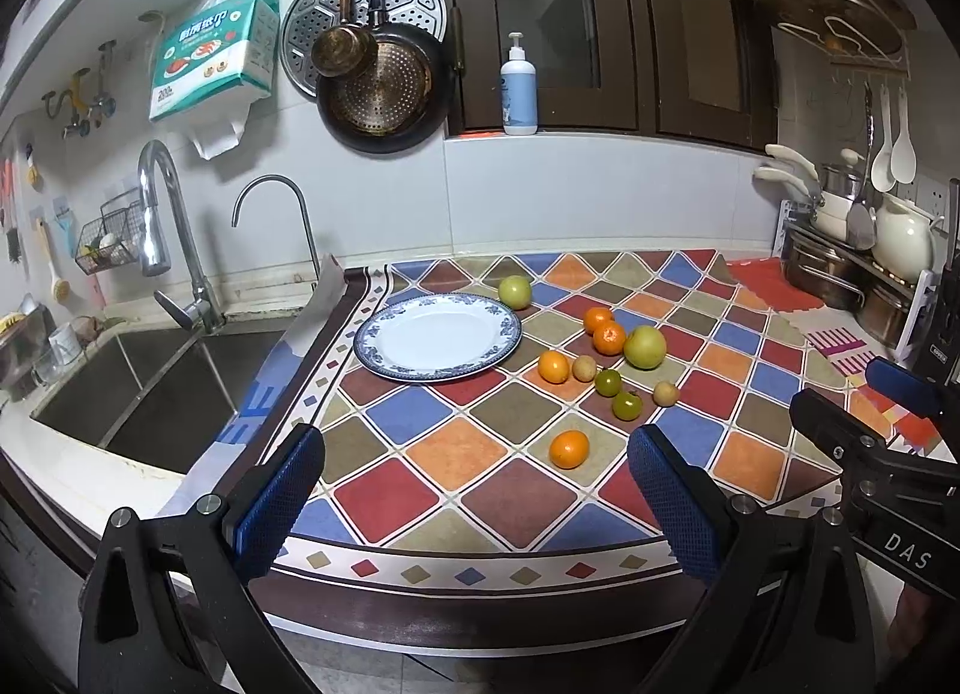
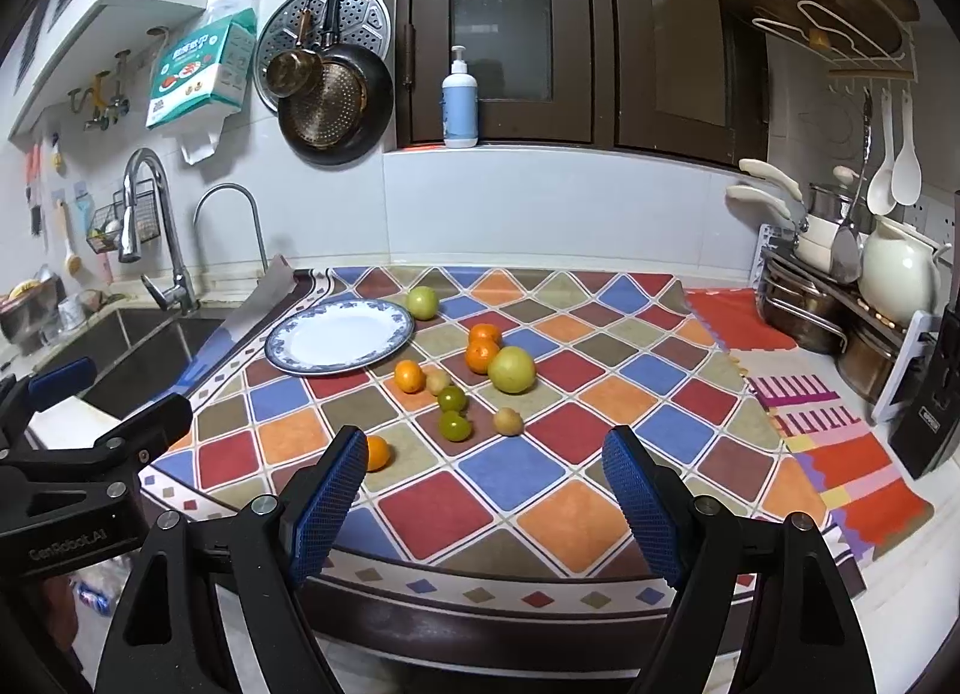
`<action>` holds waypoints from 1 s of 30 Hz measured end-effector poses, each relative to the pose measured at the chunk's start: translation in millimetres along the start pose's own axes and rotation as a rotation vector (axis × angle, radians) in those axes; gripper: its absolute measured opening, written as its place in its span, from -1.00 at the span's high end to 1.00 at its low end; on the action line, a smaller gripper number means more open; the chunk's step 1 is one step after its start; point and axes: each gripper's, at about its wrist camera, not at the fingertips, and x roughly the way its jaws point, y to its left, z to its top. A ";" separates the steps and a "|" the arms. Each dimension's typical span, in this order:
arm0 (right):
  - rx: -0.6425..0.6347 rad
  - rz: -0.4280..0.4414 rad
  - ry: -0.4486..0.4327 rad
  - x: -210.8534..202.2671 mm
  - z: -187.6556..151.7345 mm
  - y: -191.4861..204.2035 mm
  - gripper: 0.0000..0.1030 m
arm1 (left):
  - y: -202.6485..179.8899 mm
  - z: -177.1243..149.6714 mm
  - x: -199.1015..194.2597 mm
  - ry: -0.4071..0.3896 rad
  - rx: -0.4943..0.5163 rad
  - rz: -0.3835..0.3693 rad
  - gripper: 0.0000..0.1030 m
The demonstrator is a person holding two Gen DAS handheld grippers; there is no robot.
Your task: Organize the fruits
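A blue-rimmed white plate lies bare on the checkered cloth. Behind it sits a green apple; a bigger green apple lies to its right. Several oranges are scattered, the nearest orange alone in front. Two small green fruits and two small yellowish fruits lie between. My left gripper and right gripper hover open over the counter's front edge, nothing between their fingers.
A steel sink with faucets lies left of the cloth. Pots, a white jug and a dish rack crowd the right side. A soap bottle stands on the window ledge. Pans hang on the wall.
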 end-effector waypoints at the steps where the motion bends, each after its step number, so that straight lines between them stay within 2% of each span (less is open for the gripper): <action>1: 0.000 0.000 0.000 0.0 0.4 0.3 -0.57 | 0.0 -0.2 0.0 -0.001 0.000 0.000 -1.00; 30: -0.001 0.001 -0.002 -0.2 0.5 1.4 -0.57 | -1.0 -1.9 0.2 -0.003 -0.001 0.000 -1.00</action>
